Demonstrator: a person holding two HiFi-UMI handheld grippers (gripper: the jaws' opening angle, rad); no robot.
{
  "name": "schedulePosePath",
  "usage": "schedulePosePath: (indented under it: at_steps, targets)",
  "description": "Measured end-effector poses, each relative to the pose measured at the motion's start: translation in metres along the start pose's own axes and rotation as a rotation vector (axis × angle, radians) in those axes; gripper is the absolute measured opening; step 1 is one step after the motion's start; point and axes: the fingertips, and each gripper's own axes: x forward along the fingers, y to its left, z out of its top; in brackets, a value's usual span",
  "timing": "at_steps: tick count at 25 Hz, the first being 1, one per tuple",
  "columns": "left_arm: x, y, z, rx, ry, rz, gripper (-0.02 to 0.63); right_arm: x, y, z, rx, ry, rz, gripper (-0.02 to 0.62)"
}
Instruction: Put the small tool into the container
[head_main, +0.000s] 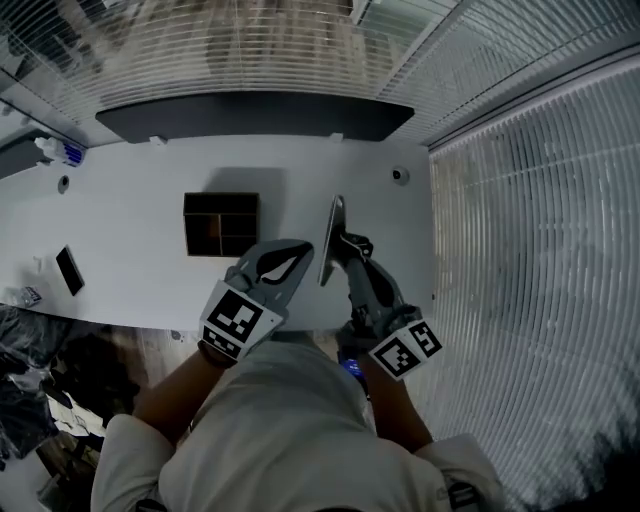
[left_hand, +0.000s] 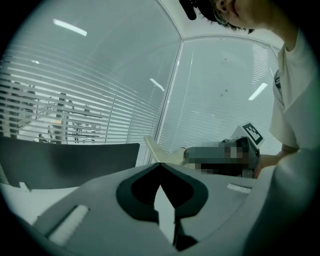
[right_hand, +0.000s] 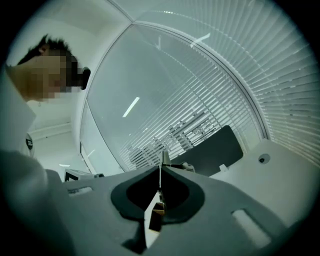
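On the white desk sits the dark divided container, with the small tool not in it yet: the placing is all left to do. My left gripper is closed on nothing; my right gripper clamps the tool (a thin blade, edge-up) just right of the container.

An office: white desk with cable grommet; blind-covered glass walls beside it.
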Motion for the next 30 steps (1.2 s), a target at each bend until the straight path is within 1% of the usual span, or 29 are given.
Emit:
schedulePosePath:
  at_steps: [6, 9, 12, 15, 20, 23, 27, 30]
  targets:
    - [-0.031, 0.027, 0.006, -0.020, -0.042, 0.079, 0.003, 0.026, 0.031, -0.006, -0.060, 0.047, 0.077, 0.006]
    - [-0.048, 0.041, 0.005, -0.031, -0.064, 0.128, 0.003, 0.039, 0.045, -0.016, -0.087, 0.082, 0.119, 0.006]
    - [-0.074, 0.058, 0.001, -0.059, -0.069, 0.176, 0.003, 0.057, 0.068, -0.027, -0.111, 0.123, 0.157, 0.006]
    - [-0.103, 0.080, 0.004, -0.066, -0.098, 0.228, 0.003, 0.076, 0.093, -0.040, -0.146, 0.168, 0.196, 0.006]
    - [-0.118, 0.093, -0.003, -0.076, -0.105, 0.302, 0.003, 0.090, 0.103, -0.053, -0.172, 0.209, 0.270, 0.006]
    - [-0.137, 0.104, -0.012, -0.093, -0.108, 0.339, 0.003, 0.102, 0.118, -0.069, -0.186, 0.234, 0.312, 0.006]
    - [-0.165, 0.117, -0.019, -0.113, -0.110, 0.374, 0.003, 0.116, 0.145, -0.086, -0.222, 0.263, 0.358, 0.006]
    - [-0.176, 0.122, -0.024, -0.126, -0.106, 0.392, 0.003, 0.120, 0.156, -0.093, -0.264, 0.278, 0.386, 0.006]
